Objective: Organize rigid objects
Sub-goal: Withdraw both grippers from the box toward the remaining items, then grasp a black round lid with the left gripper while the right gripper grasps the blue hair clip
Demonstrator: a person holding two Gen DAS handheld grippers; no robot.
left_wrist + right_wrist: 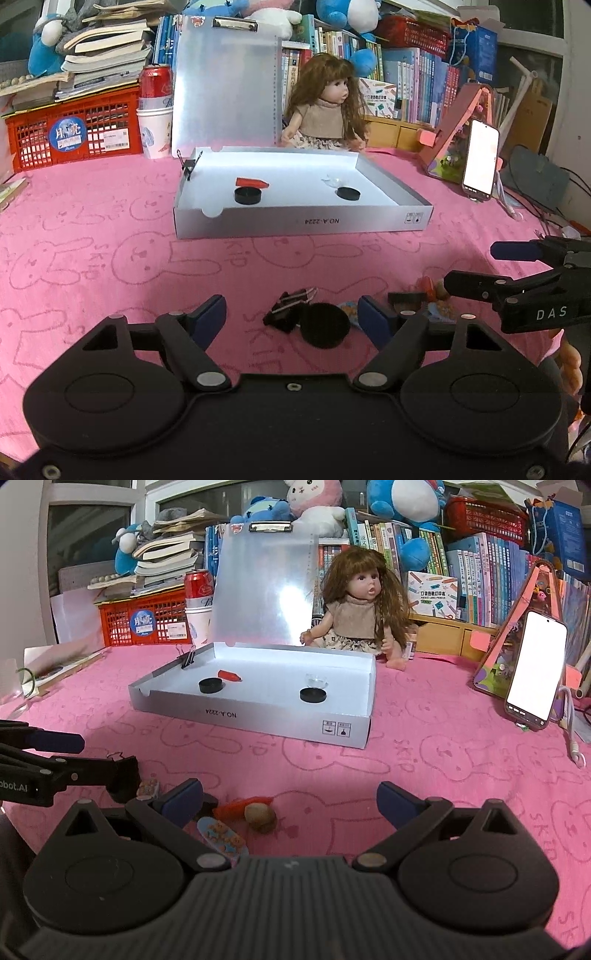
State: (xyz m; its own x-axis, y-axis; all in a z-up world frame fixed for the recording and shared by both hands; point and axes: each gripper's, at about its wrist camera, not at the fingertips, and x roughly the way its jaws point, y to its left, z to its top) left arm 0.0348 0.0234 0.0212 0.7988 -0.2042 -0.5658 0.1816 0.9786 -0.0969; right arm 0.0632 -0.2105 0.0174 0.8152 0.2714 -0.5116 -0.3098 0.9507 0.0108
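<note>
Both my grippers hang low over the pink cloth (pixel 110 229), near the loose pile, well short of the box (pixel 303 225).

Left gripper (pixel 291 314): jaws spread, nothing pinched. A black cap (pixel 325 325) lies between the fingertips, untouched, with a binder clip (pixel 284 306) just beside it.

Right gripper (pixel 290 799): jaws spread wide, empty. A walnut (pixel 260 818) sits between them toward the left finger, beside an orange piece (pixel 236 806) and a small printed board (pixel 221 836).

The box already holds two black caps, a red piece and something clear.

Handling guess: the cap is light, stiff plastic with a smooth rim that may slip, so pinch across the diameter, low on the wall. The walnut is hard, round and likely to roll, so close on its widest middle. The clip is small metal; grab the body, not the wire handles.
</note>
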